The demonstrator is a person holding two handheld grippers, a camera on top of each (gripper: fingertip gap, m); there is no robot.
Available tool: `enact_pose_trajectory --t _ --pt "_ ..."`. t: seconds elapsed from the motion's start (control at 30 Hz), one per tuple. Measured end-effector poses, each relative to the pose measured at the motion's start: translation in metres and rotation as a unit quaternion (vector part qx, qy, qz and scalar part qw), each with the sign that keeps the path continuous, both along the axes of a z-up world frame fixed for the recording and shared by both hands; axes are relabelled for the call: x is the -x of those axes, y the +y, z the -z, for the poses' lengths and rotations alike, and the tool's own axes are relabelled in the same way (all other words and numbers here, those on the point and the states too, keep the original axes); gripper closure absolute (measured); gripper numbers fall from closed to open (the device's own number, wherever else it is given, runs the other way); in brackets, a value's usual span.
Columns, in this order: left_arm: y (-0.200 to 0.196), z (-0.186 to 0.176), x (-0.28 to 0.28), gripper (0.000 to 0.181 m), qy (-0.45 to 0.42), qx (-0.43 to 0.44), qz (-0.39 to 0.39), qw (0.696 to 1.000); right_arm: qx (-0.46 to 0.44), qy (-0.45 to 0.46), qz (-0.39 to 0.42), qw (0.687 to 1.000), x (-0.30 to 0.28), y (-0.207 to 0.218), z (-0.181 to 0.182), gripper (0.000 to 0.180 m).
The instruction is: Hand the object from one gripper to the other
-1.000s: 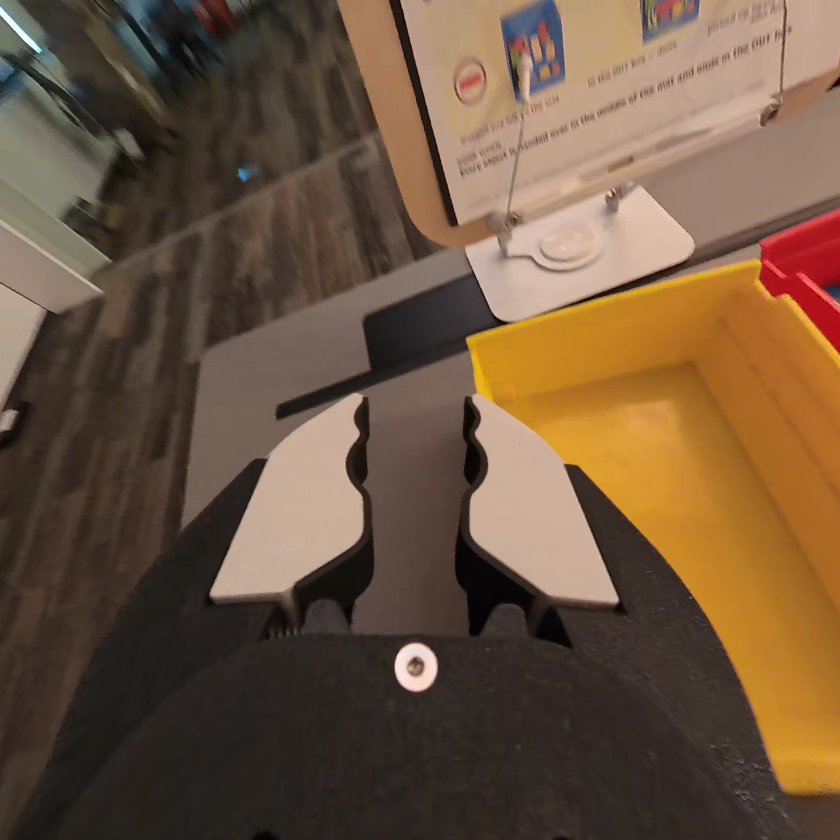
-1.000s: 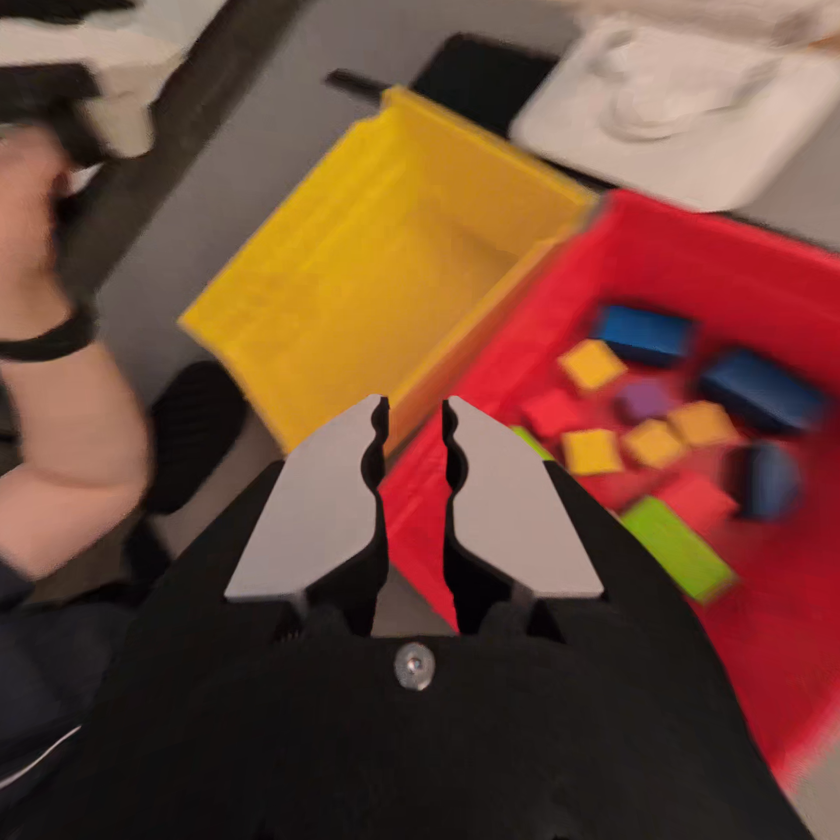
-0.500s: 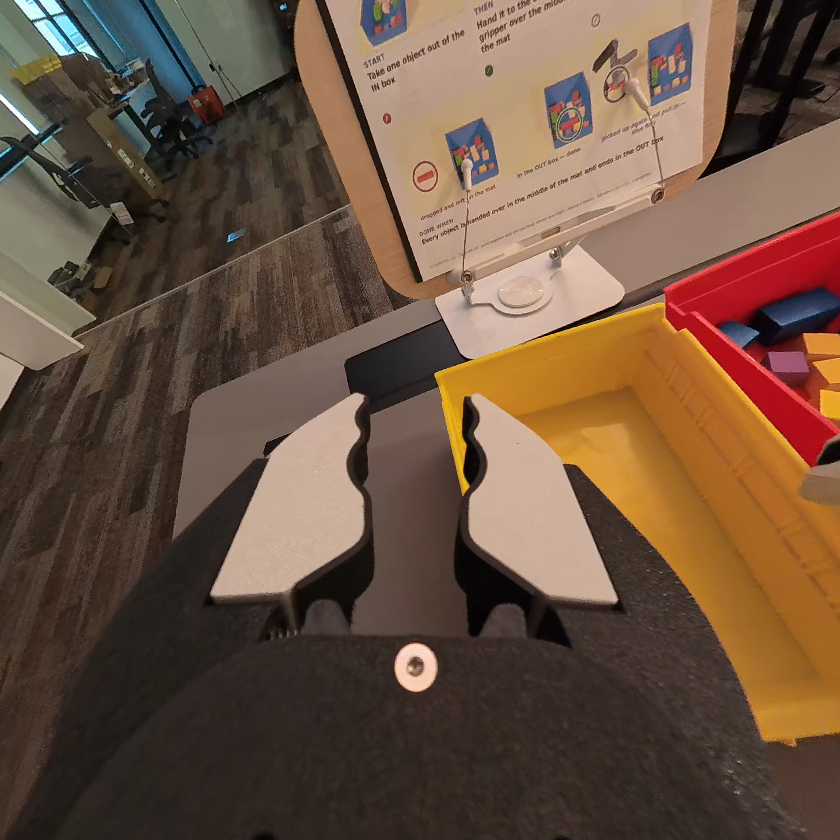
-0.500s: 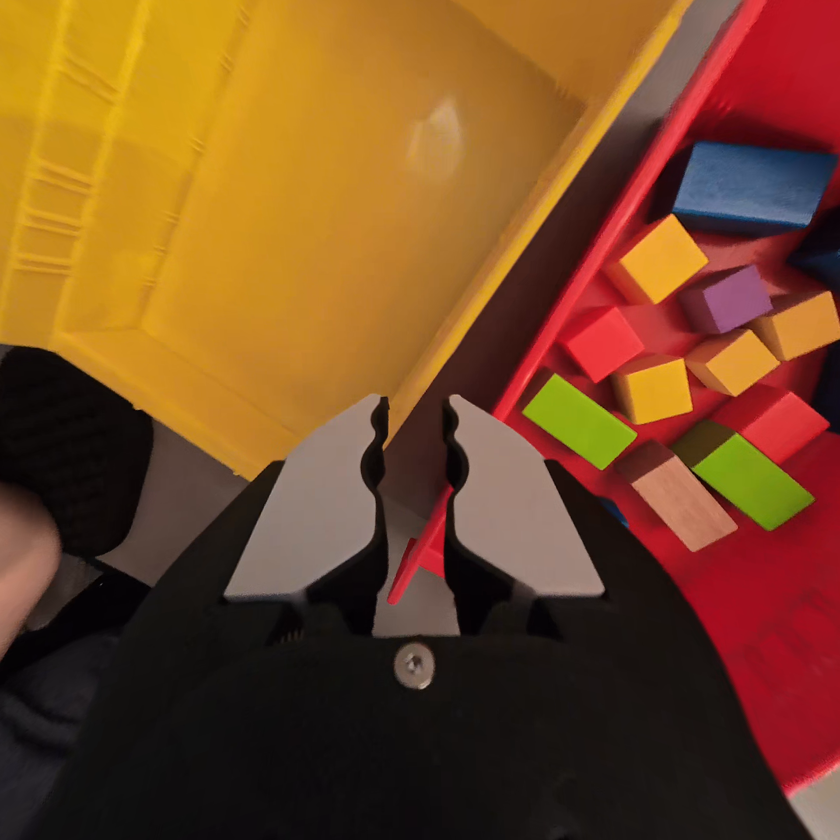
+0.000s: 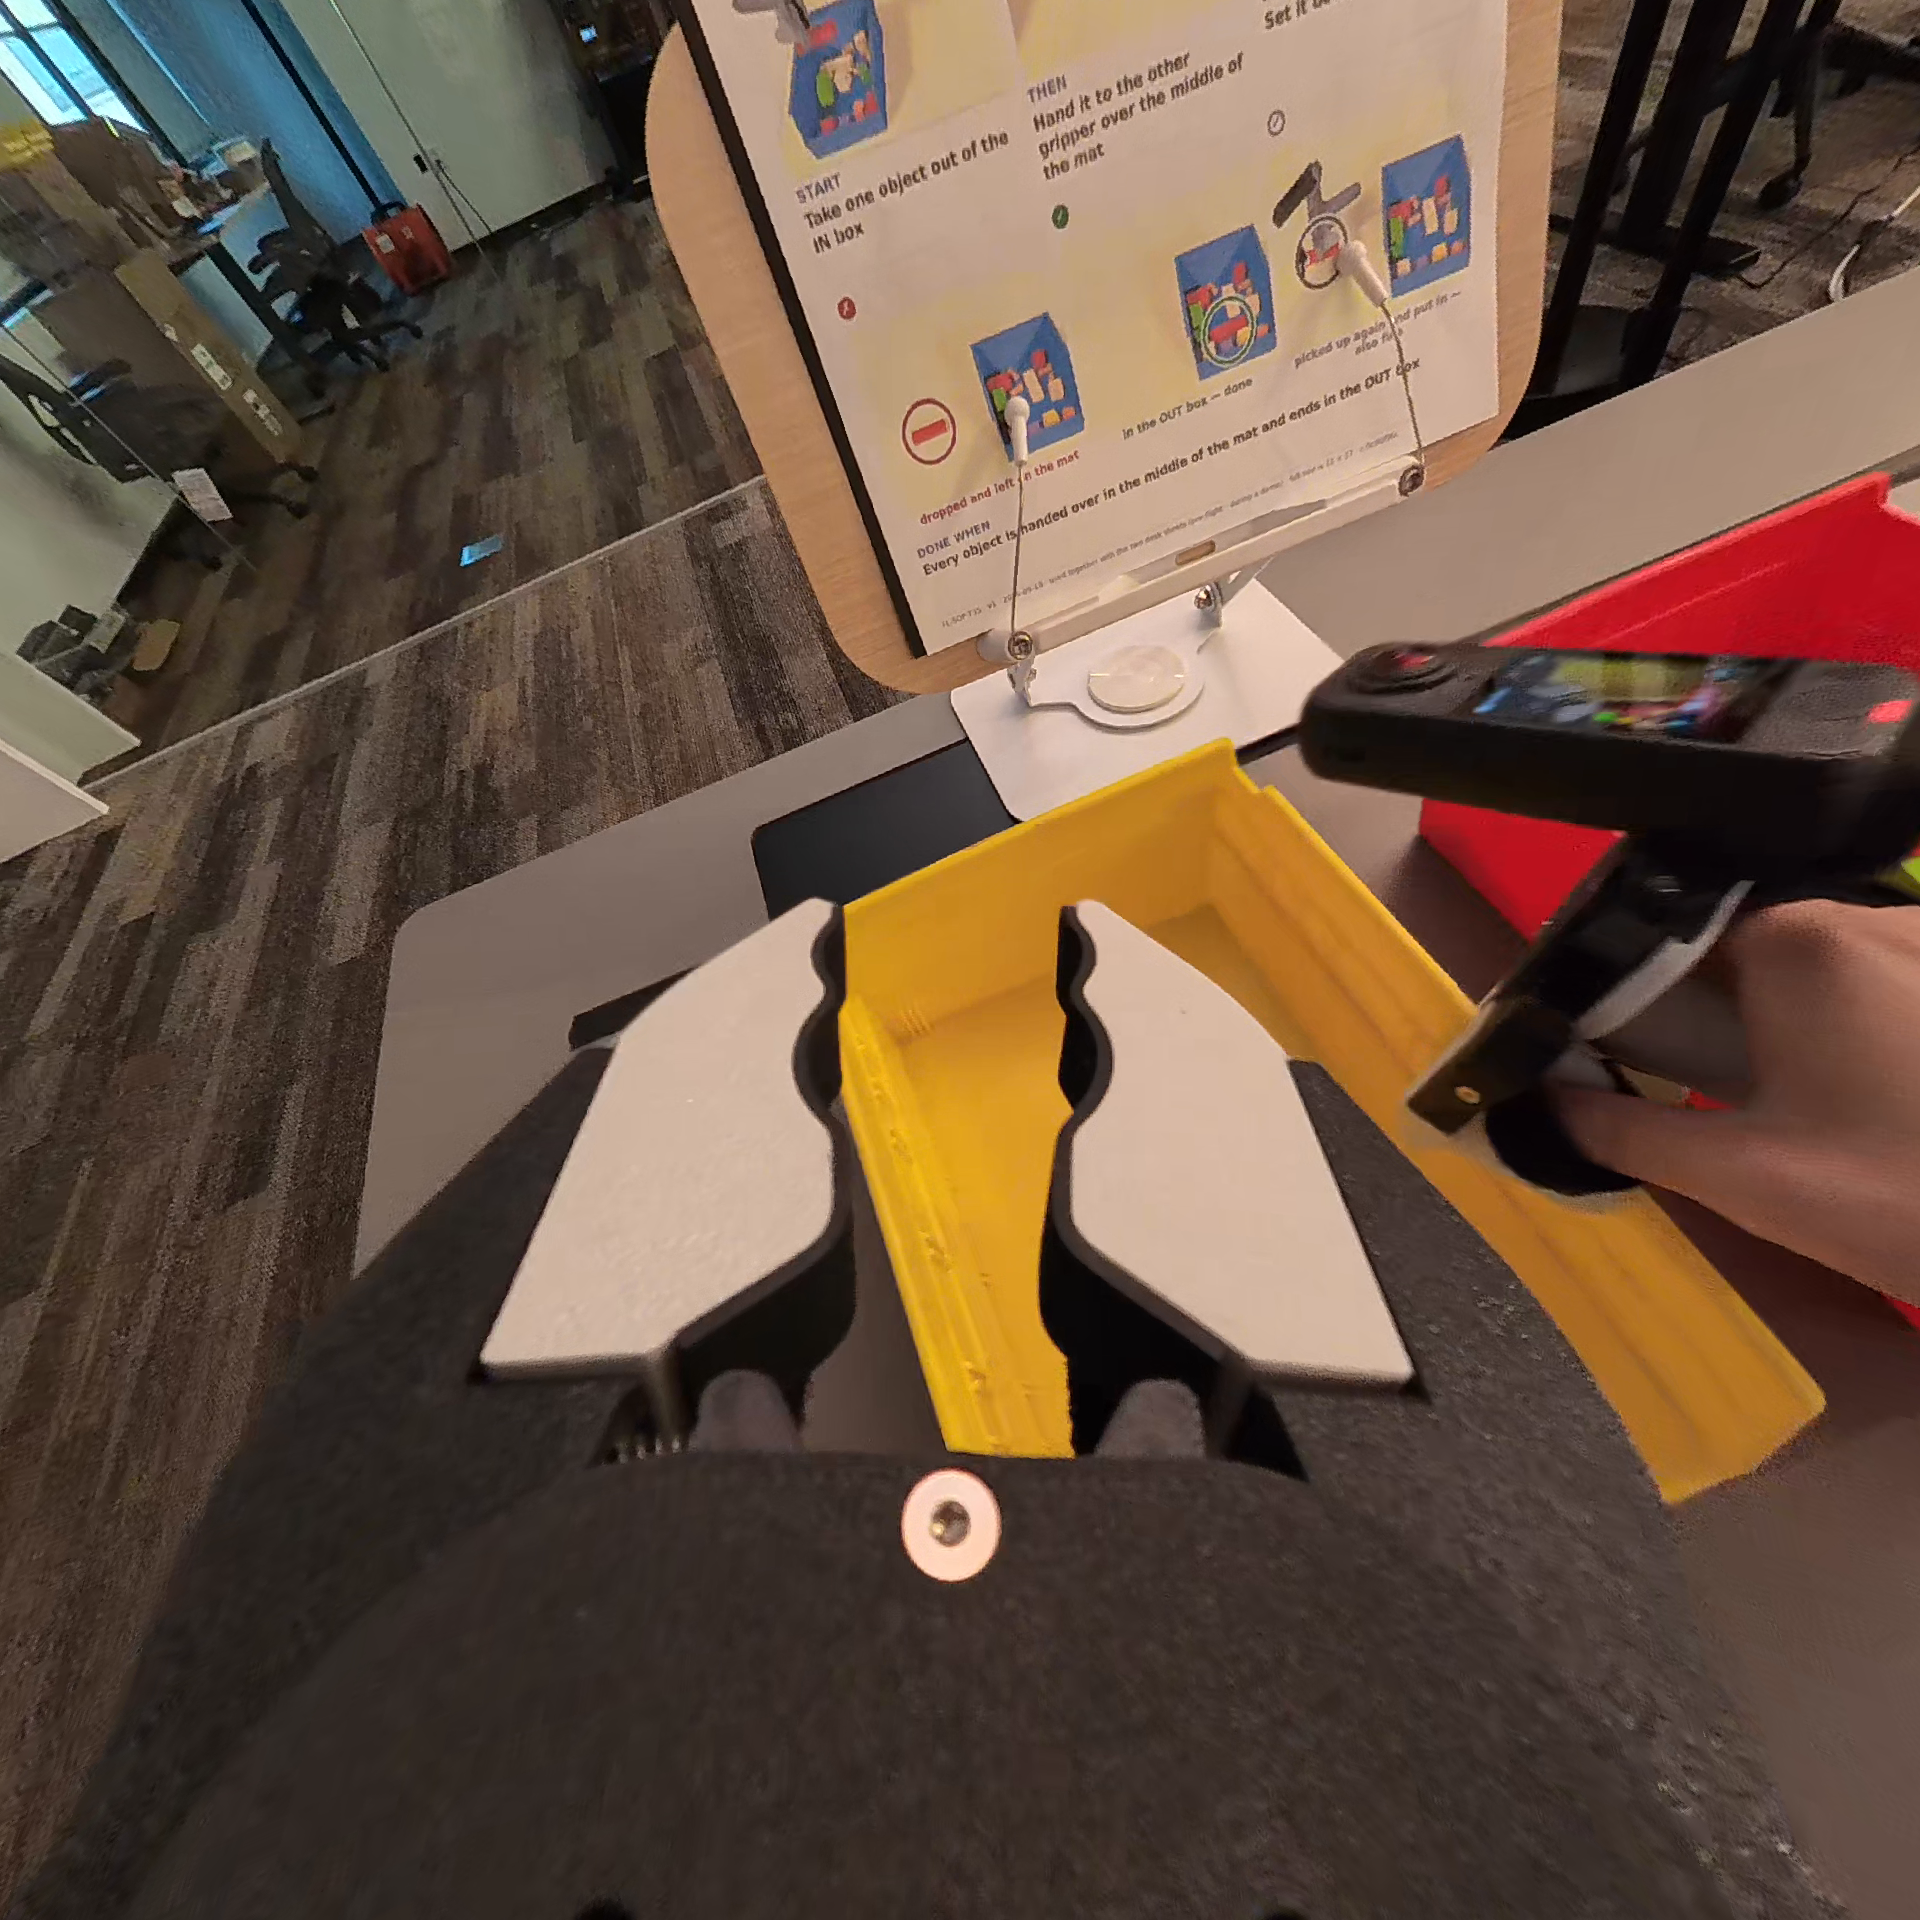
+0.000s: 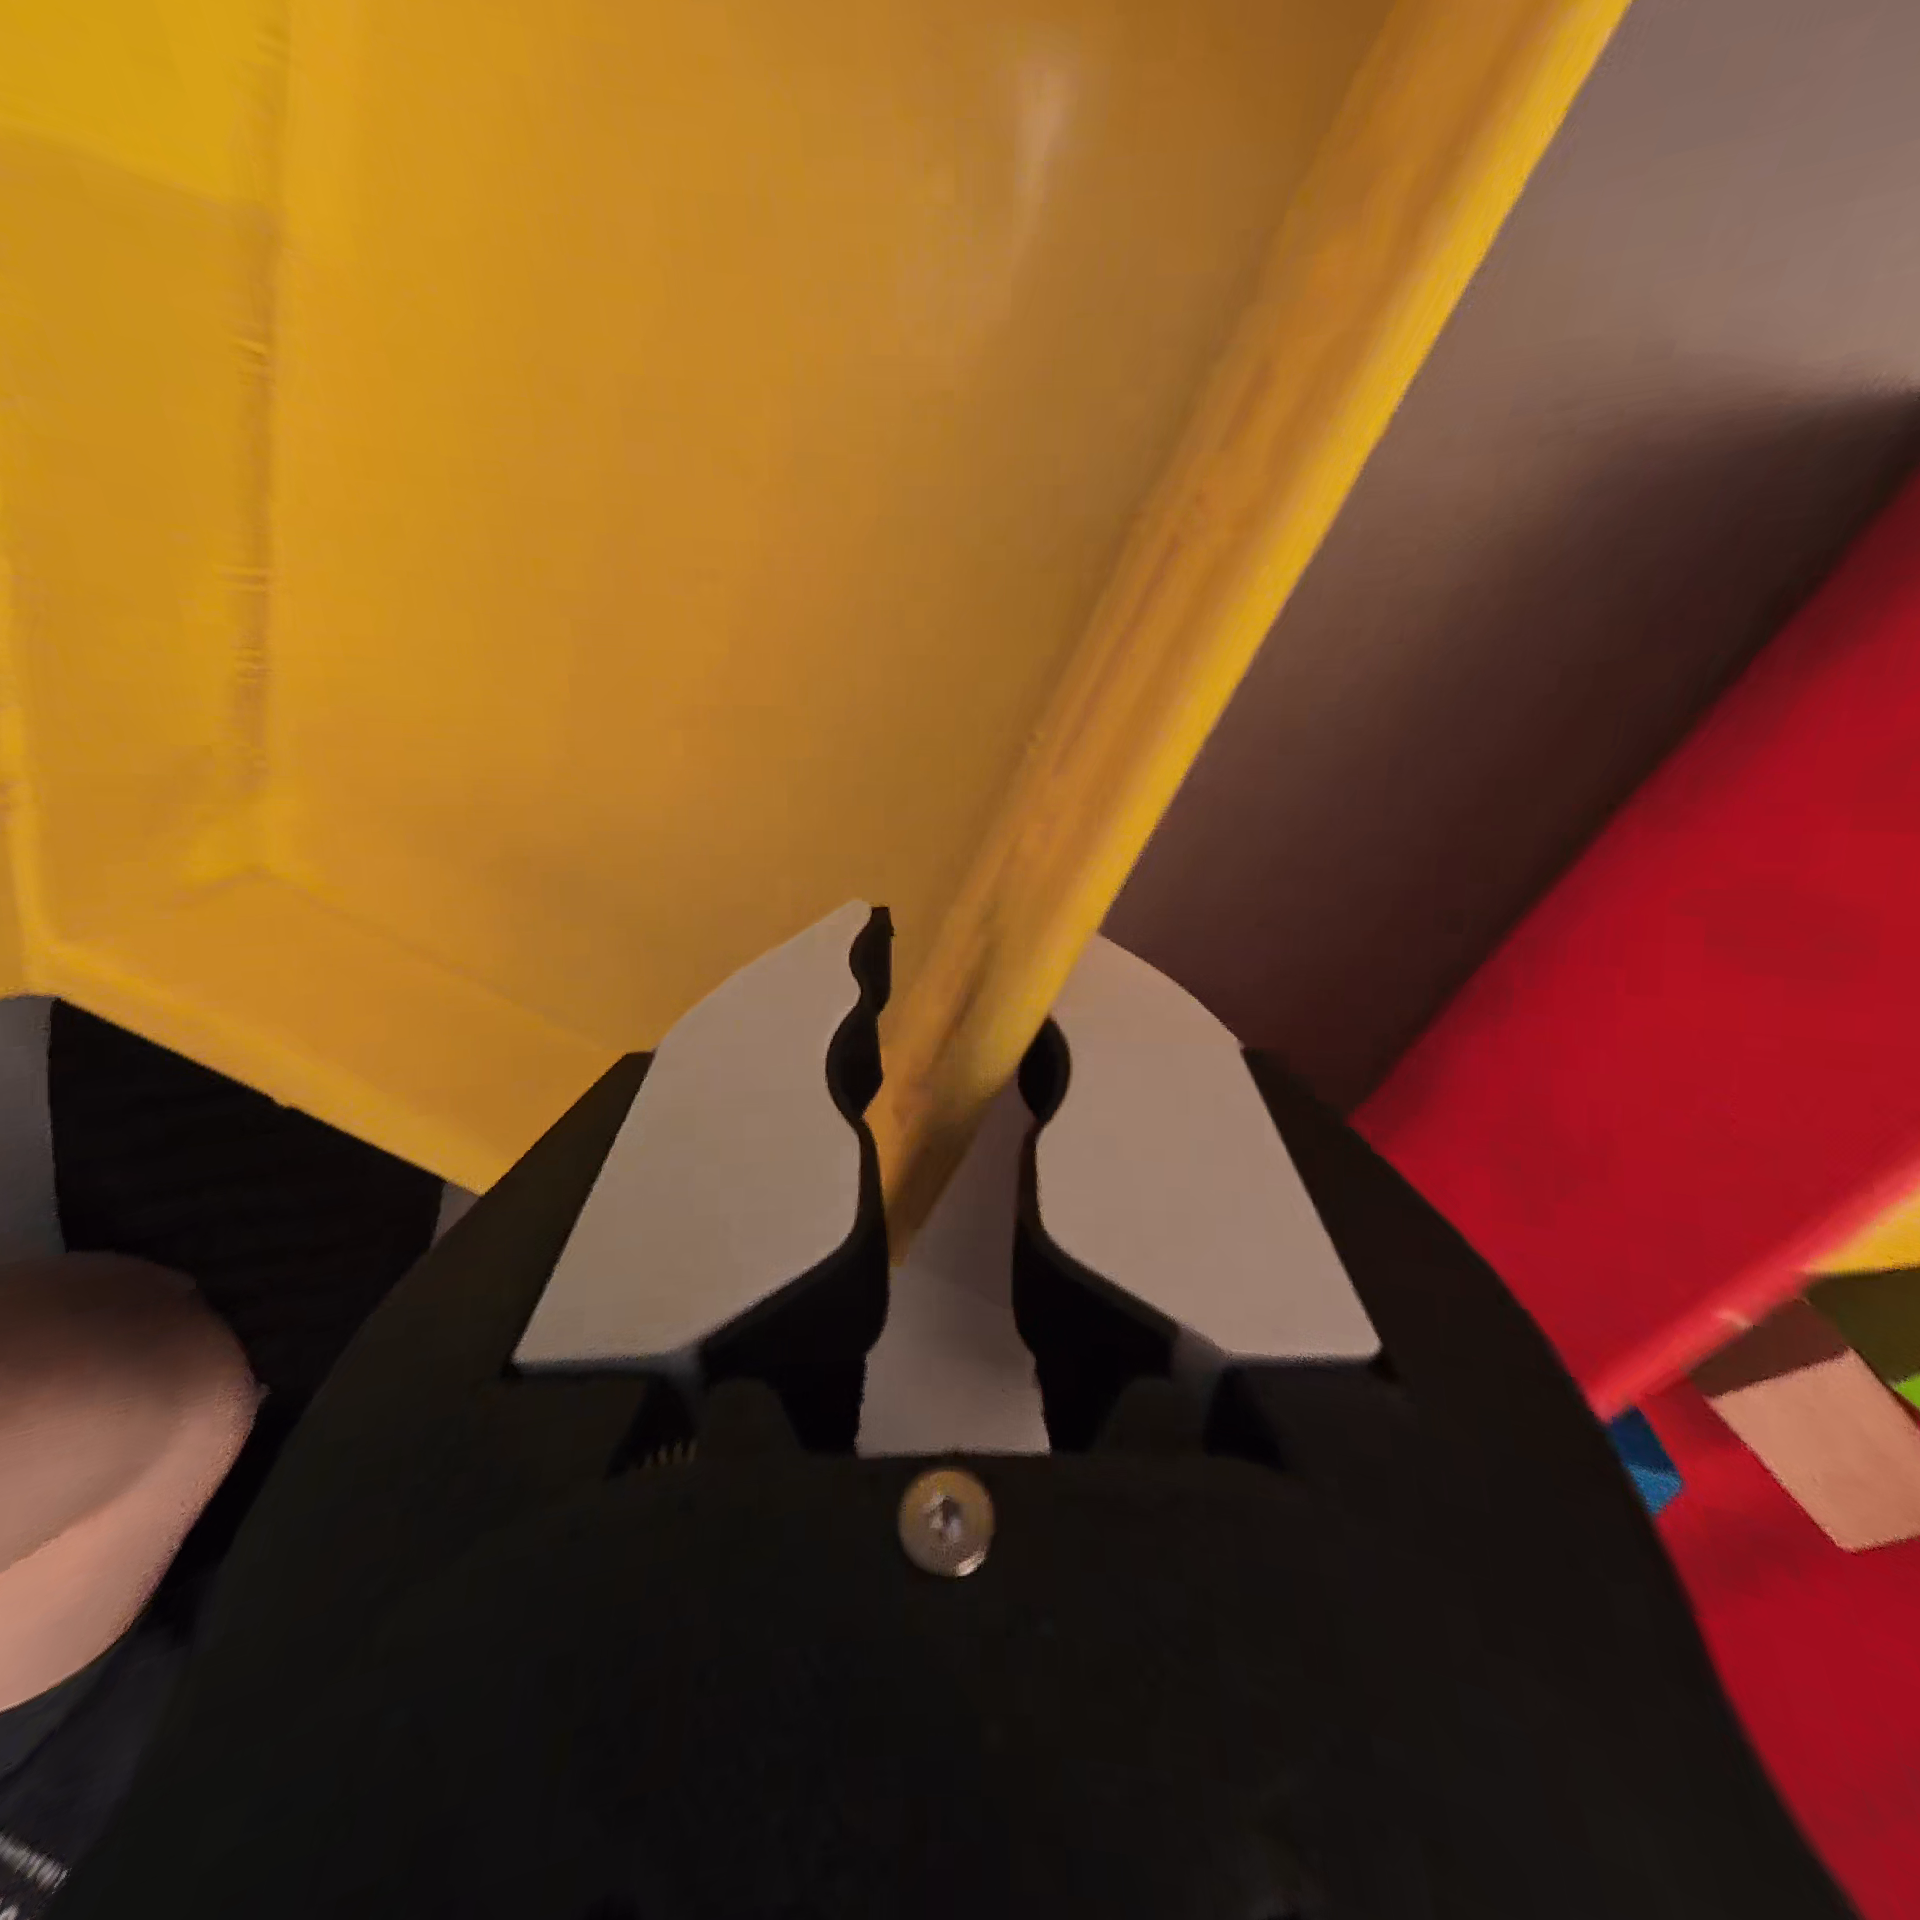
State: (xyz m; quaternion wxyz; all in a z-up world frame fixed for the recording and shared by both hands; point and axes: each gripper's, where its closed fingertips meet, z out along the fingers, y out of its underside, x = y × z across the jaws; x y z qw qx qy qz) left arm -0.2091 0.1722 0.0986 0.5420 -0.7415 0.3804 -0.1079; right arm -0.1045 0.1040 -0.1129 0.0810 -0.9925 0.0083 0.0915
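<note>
Neither gripper holds a block. My left gripper (image 5: 951, 925) is open and empty, above the left wall of the empty yellow bin (image 5: 1195, 821). My right gripper (image 6: 987, 935) is open and low at the yellow bin's right wall (image 6: 1195, 582). That wall runs between its fingers and hides the right fingertip. The right gripper's black body (image 5: 1600, 738) and the hand holding it (image 5: 1787, 1091) show at the right of the left wrist view. A brown block (image 6: 1808, 1444) and bits of blue and green blocks lie in the red bin (image 6: 1662, 935).
The red bin (image 5: 1714, 603) stands right of the yellow one with a strip of grey table (image 6: 1558, 468) between them. An instruction board on a white stand (image 5: 1143, 686) stands behind the bins. The table's left edge (image 5: 405, 1039) drops to carpet.
My right gripper has come down from above the red bin's blocks to straddle the yellow bin's right wall. My left gripper has shifted right over the yellow bin; the right gripper and hand now show in its view.
</note>
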Motion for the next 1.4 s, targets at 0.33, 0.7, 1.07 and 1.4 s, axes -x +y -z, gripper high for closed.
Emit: enact_pose_trajectory --t 0.33,0.7,1.07,1.4 --pt "0.001 0.002 0.001 0.143 0.009 0.009 0.003 1.0 0.024 0.003 -0.015 1.0 -0.001 0.02 0.014 0.173" --pt "-0.045 -0.032 0.02 0.142 -0.03 0.007 0.031 0.999 0.062 0.04 -0.055 0.996 -0.013 0.025 -0.019 0.174" --pt "-0.126 -0.092 0.069 0.141 -0.166 -0.043 0.065 0.983 0.033 0.001 -0.046 0.998 -0.075 0.016 -0.137 0.174" --pt "-0.114 -0.036 -0.036 0.121 -0.097 0.041 0.164 0.981 -0.003 0.03 0.118 0.992 -0.263 -0.088 -0.17 0.174"
